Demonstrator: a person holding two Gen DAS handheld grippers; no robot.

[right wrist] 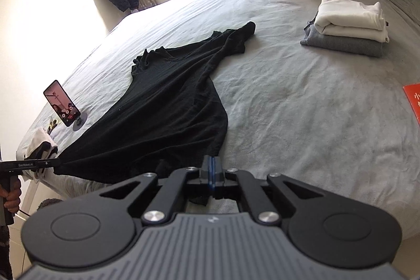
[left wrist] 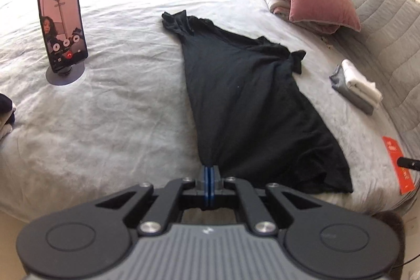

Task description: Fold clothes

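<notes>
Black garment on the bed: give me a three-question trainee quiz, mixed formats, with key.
1. True or false: both the left gripper and the right gripper are shut on the black garment.
2. Which colour lies on top of the folded stack? A) grey B) white C) black
3. Fill in: the phone stands upright on a round ____.

Key: 1 true; 2 B; 3 stand.

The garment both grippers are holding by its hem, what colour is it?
Plain black garment, no pattern visible; it shows best in the right wrist view.
</notes>
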